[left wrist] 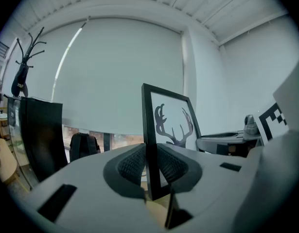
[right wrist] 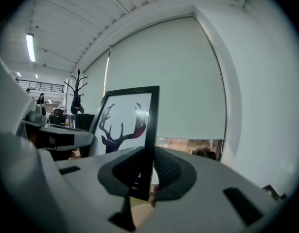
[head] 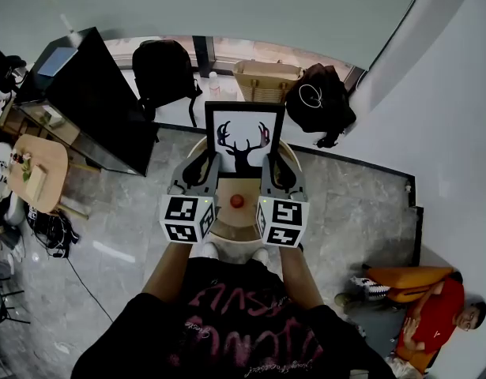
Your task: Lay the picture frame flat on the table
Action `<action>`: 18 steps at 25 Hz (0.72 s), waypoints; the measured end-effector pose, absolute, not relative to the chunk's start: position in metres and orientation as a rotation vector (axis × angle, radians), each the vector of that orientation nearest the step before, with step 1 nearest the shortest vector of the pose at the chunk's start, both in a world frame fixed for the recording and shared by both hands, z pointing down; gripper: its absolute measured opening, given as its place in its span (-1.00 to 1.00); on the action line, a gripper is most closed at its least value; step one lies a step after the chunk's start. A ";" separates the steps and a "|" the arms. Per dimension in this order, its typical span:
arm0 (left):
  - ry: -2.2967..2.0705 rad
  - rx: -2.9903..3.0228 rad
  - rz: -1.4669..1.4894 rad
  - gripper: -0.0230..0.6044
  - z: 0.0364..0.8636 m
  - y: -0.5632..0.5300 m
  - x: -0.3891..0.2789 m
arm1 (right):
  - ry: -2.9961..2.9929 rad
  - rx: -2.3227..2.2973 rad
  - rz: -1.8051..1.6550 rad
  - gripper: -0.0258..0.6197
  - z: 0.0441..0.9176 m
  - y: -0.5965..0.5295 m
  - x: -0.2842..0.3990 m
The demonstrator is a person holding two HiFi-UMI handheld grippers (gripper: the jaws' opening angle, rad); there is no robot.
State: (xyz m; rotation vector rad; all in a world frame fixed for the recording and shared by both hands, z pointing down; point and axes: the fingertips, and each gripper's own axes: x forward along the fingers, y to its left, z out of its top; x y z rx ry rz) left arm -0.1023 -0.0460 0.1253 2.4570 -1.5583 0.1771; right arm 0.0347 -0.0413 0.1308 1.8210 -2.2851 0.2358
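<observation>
Red object (head: 237, 200) lies on table (head: 235, 219) near picture frame (head: 244, 135).

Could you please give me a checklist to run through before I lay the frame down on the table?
1. Left gripper shut on the frame's left edge: ok.
2. Right gripper shut on its right edge: ok.
3. Frame held level between the grippers: ok.
4. Table free where the frame would likely lie: not ok, a red thing sits there between the grippers.
5. Frame's bottom edge touching the table: cannot tell.
</observation>
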 end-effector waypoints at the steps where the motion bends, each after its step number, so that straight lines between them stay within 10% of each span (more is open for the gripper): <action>1: -1.556 2.458 0.178 -0.69 0.125 -0.046 -0.102 | -2.284 1.822 0.240 -0.68 0.131 -0.041 0.035; 18: -1.527 2.442 0.226 -0.69 0.146 -0.035 -0.097 | -2.266 1.801 0.292 -0.68 0.153 -0.030 0.039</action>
